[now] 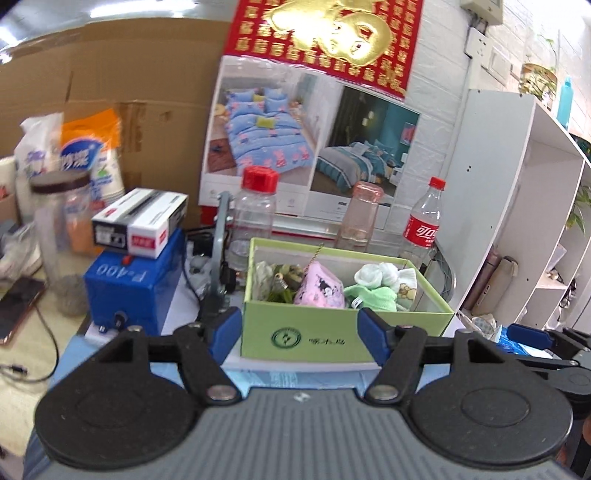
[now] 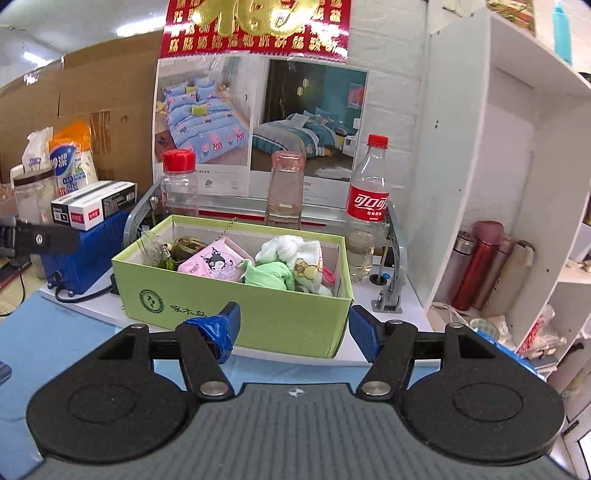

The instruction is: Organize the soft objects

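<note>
The green box [image 2: 236, 314] on the desk already holds the pink pouch [image 2: 214, 263], green cloth [image 2: 269, 277] and white socks [image 2: 280, 245]. Both the left gripper [image 1: 299, 328] and right gripper [image 2: 293, 325] hang before it, jaws apart, empty. Little looks left.

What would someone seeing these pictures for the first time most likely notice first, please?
Probably the light green box in the middle of the table, filled with soft things: a pink pouch with a cartoon figure, a green cloth and white cloths. Behind it stand three bottles, the red-labelled cola bottle at the right, beneath a red and gold wall hanging. Both the left gripper and the right gripper hover open before the box, holding nothing.
</note>
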The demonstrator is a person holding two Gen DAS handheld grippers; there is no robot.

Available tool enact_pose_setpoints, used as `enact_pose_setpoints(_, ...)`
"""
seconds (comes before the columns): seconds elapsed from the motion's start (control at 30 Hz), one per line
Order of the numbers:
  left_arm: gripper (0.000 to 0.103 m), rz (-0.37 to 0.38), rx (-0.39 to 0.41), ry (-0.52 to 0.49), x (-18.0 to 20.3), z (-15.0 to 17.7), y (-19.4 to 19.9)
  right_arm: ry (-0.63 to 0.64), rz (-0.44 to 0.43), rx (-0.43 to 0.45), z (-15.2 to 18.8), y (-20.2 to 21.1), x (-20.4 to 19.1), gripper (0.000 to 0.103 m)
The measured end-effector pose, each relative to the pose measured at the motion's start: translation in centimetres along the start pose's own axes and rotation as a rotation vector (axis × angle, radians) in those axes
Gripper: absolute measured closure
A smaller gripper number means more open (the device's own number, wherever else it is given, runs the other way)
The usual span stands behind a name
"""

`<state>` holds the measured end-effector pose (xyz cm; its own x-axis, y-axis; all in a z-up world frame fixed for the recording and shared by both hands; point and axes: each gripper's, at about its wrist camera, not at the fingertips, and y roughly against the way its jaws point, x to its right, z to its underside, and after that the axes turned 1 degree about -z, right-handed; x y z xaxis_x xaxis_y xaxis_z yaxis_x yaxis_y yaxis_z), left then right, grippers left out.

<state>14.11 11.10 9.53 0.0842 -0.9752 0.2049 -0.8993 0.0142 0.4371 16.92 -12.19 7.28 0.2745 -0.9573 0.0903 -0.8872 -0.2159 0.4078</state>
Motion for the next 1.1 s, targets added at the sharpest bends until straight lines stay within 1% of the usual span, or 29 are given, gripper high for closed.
enact_pose_setpoints(0.13, 0.033, -0.036, 0.013, 0.028, -0.6, 1.1, 1.1, -0.027, 0.023, 0.035, 0.7, 1.1, -0.8, 0.052)
enact_pose_setpoints(0.23, 0.033, -0.023, 0.012, 0.061, -0.9, 2.0, 1.5, -0.06, 0.045, 0.052, 1.3, 1.3, -1.1, 0.051)
enact_pose_setpoints(0.33, 0.033, -0.036, -0.006, 0.029, -0.5, 2.9, 1.7, -0.078, 0.062, 0.043, 1.9, 1.3, -1.4, 0.051)
enact_pose_setpoints(0.47, 0.033, -0.064, -0.022, -0.021, 0.3, 4.2, 2.1, -0.081, 0.141, 0.063, 2.8, 2.4, -1.8, 0.051)
enact_pose_setpoints(0.8, 0.033, -0.055, -0.05, -0.055, 1.3, 6.2, 3.3, -0.138, 0.265, 0.124, 5.0, 5.6, -1.2, 0.05)
enact_pose_setpoints(0.9, 0.033, -0.034, -0.058, -0.057, 1.6, 6.7, 3.7, -0.163, 0.266, 0.15, 5.4, 6.8, -0.9, 0.05)
enact_pose_setpoints(1.1, 0.033, -0.048, -0.065, -0.097, 2.7, 7.3, 4.8, -0.166, 0.267, 0.154, 6.1, 8.0, -0.8, 0.05)
